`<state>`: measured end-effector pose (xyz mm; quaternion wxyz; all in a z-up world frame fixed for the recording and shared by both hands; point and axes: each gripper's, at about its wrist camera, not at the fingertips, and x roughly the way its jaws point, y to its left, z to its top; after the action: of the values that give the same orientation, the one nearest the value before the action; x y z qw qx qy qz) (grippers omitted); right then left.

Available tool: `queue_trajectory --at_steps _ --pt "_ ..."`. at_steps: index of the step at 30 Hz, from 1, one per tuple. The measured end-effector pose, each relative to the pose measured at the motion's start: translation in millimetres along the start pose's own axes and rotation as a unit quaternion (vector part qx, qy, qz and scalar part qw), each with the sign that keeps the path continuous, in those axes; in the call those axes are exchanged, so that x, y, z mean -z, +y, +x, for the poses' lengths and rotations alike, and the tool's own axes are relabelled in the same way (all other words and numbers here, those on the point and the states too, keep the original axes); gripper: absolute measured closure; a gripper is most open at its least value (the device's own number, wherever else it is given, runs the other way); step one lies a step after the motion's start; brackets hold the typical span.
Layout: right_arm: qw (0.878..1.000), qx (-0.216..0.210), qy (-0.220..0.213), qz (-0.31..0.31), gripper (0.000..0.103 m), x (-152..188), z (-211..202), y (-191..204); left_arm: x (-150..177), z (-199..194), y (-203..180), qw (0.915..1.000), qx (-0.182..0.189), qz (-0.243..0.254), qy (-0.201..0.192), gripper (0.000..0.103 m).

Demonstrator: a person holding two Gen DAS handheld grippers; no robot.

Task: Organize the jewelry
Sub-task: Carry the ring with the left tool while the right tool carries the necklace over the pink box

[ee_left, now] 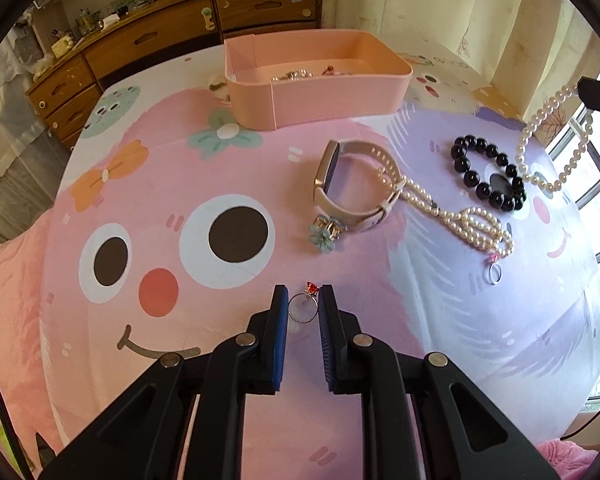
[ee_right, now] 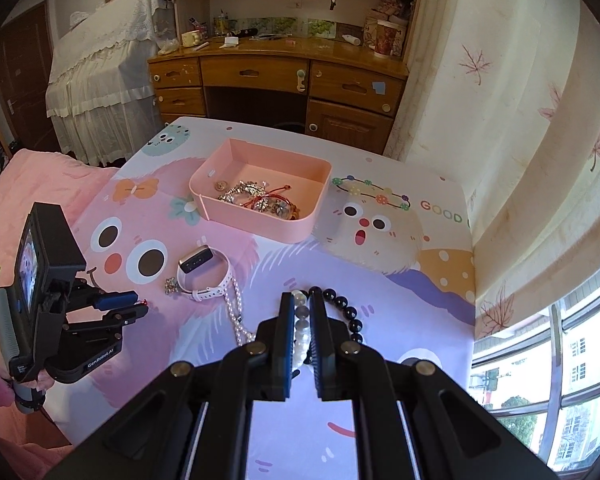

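Note:
My left gripper [ee_left: 303, 295] is shut on a thin silver ring with a red stone [ee_left: 302, 312], low over the printed cloth; it also shows at the left of the right wrist view as the left gripper [ee_right: 134, 303]. My right gripper [ee_right: 302, 300] is shut on a white pearl strand [ee_right: 301, 322]. That pearl strand [ee_left: 556, 140] hangs in a loop beside the black bead bracelet [ee_left: 488, 174]. A pink box [ee_right: 300, 224] at the back holds several jewelry pieces. On the cloth lie a pink watch [ee_left: 352, 184], a blue flower piece [ee_left: 325, 233] and another pearl necklace [ee_left: 464, 222].
The cartoon-printed cloth [ee_left: 188, 184] covers the table. A wooden desk with drawers [ee_right: 260, 76] stands behind it, a curtain [ee_right: 520, 120] and window [ee_right: 560, 360] to the right, pink bedding [ee_right: 28, 184] to the left. A person's hand [ee_right: 4, 360] holds the left gripper's handle.

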<state>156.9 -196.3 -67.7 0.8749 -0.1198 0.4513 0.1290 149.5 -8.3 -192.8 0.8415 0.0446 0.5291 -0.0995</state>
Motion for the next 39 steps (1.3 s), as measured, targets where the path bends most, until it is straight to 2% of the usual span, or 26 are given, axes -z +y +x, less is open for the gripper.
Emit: queue_trajectory --at_steps 4,10,13,18,28,39 --pt "1.0 -0.007 -0.007 -0.01 0.096 -7 0 0 -12 -11 -3 0.9999 -0.011 0.008 0.003 0.09" --pt "0.999 -0.019 -0.028 -0.025 0.096 -22 4 3 -39 -32 -7 0.9994 -0.022 0.011 -0.023 0.09" --pt "0.998 -0.024 -0.041 -0.028 0.096 -32 8 2 -55 -41 -7 0.9982 -0.03 0.002 -0.052 0.09" --pt "0.997 -0.029 -0.061 -0.024 0.096 -49 18 0 -83 -52 -7 0.9954 -0.022 -0.015 -0.092 0.09" --pt "0.995 -0.039 -0.093 -0.024 0.096 -83 45 -1 -139 -45 -2 0.9884 -0.036 -0.027 -0.145 0.09" --pt "0.993 -0.052 -0.107 0.005 0.096 -108 66 -8 -179 -30 13 0.9859 -0.037 -0.038 -0.159 0.09"
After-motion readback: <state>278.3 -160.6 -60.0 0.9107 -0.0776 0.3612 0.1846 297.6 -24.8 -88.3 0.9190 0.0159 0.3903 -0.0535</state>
